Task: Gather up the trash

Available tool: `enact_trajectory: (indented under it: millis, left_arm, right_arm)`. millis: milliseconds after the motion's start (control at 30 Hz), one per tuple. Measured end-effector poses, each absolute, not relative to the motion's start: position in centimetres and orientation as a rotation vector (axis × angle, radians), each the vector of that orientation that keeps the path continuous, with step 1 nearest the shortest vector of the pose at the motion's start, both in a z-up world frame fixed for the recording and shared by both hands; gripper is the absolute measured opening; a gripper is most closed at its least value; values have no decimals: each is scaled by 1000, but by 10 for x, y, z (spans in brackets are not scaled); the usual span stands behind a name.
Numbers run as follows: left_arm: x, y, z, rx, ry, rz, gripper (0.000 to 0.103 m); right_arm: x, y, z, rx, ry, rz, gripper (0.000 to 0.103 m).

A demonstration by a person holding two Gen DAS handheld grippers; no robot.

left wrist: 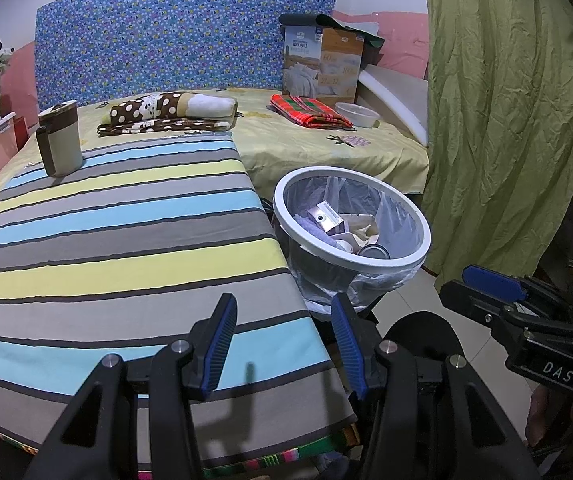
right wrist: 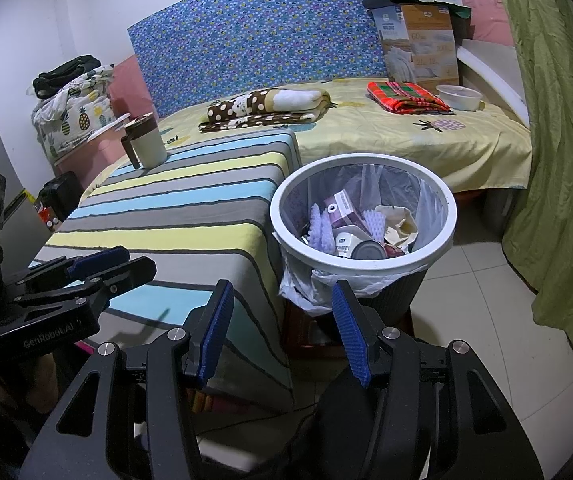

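Left gripper (left wrist: 282,340), right gripper (right wrist: 284,330): blue-padded jaws parted wide, empty, near white-rimmed lined trash bin (right wrist: 282,216) beside striped-cloth bench (left wrist: 126,240).

left tool (left wrist: 282,344): jaws apart, empty (angled downward) | right tool (right wrist: 282,332): jaws apart, empty

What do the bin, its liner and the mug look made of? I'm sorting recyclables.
Bin: likely plastic, with a smooth white rim and a dark ribbed wall.
Liner: thin translucent plastic film, crinkled and folded over the rim.
Mug: matte cream body with brown lid and handle; plastic or coated metal, hard to tell.
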State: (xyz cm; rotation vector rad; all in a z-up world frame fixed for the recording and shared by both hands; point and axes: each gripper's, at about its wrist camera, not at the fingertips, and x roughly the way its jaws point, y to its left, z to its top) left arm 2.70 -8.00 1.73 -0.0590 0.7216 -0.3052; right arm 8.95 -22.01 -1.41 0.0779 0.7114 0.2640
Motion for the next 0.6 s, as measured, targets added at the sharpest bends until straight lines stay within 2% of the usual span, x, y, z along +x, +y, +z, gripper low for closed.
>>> enact_trajectory:
  millis: [600]
  left_arm:
    - [27,-79,15,-54,737,-296,51]
  right_arm:
    - [93,-216,-16,76,714,264,53]
